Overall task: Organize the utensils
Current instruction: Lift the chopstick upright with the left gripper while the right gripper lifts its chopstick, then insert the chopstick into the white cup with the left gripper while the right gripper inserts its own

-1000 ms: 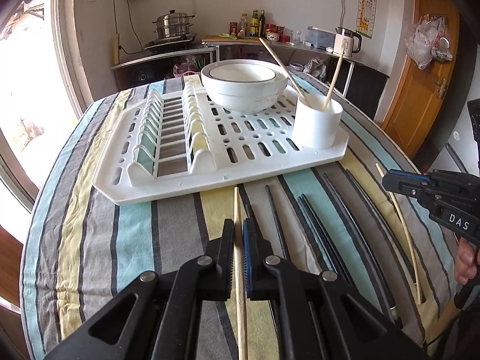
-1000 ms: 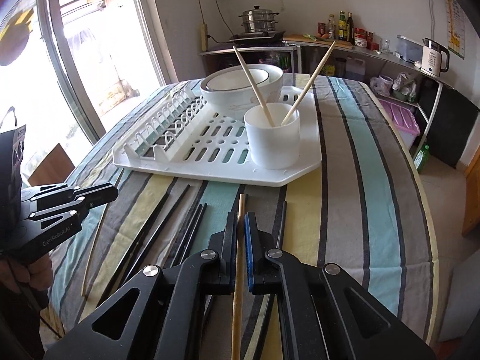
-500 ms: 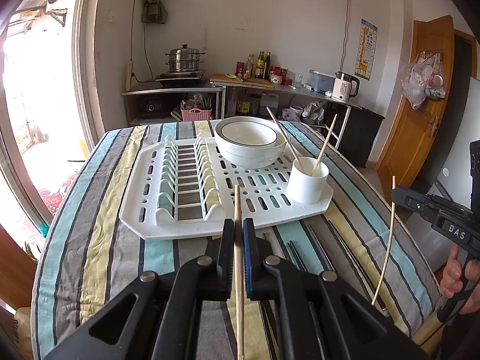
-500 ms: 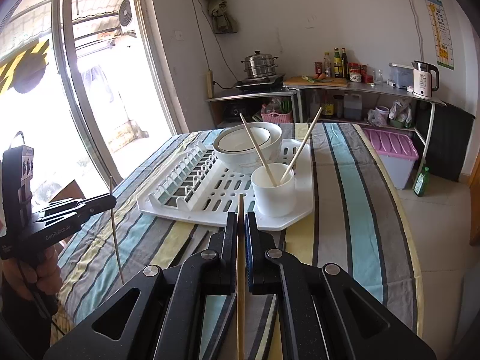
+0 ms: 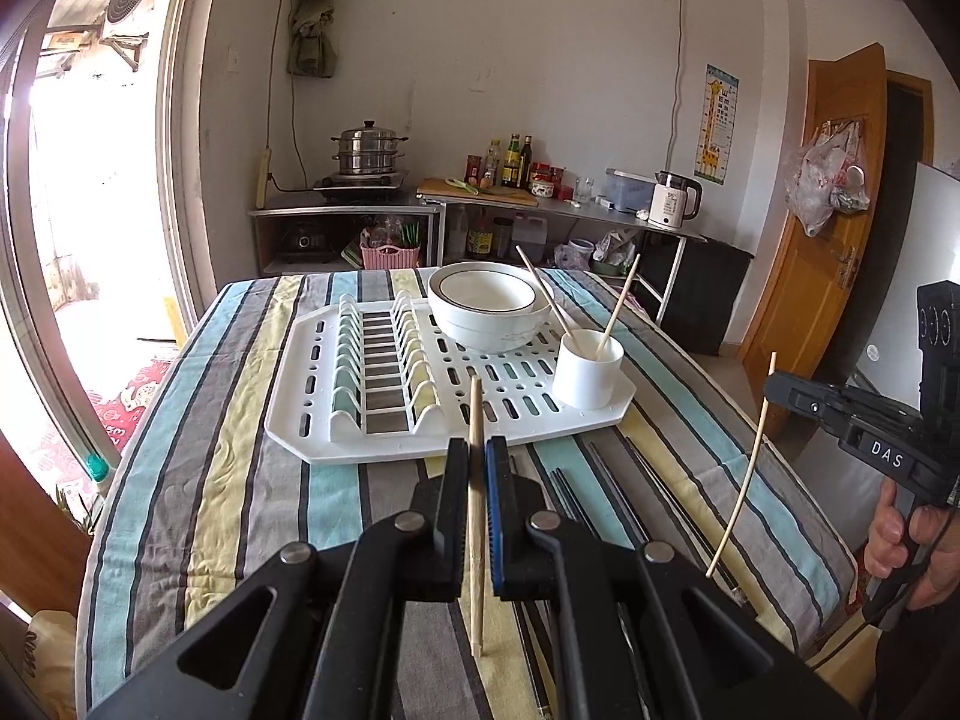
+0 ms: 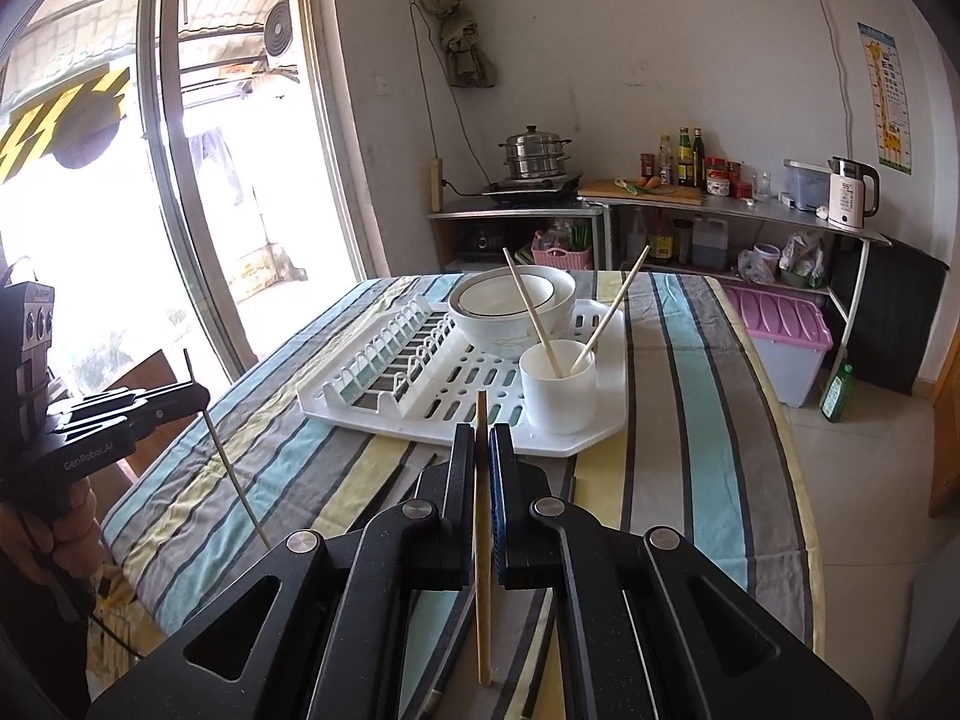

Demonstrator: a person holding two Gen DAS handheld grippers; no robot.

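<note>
My left gripper (image 5: 477,450) is shut on a light wooden chopstick (image 5: 476,411), which hangs upright above the striped tablecloth. My right gripper (image 6: 481,438) is shut on a second wooden chopstick (image 6: 482,600), also clear of the table. Each gripper shows in the other's view: the right gripper (image 5: 780,387) with its chopstick (image 5: 744,480), and the left gripper (image 6: 201,399) with its chopstick (image 6: 231,468). Ahead, a white cup (image 5: 587,369) (image 6: 558,387) holds two wooden chopsticks and stands on the near right corner of the white drying rack (image 5: 312,414) (image 6: 456,384). Several black chopsticks (image 5: 600,498) lie on the cloth.
Stacked white bowls (image 5: 489,306) (image 6: 510,306) sit at the back of the rack, whose left half is slotted for plates. The table's right edge drops to the floor near a wooden door (image 5: 822,252). A purple-lidded bin (image 6: 780,336) stands on the floor. A counter with a steamer pot and kettle lies behind.
Both grippers have risen and drawn back from the rack, each lifting its wooden chopstick off the cloth. The rack and cup now look smaller and farther off.
</note>
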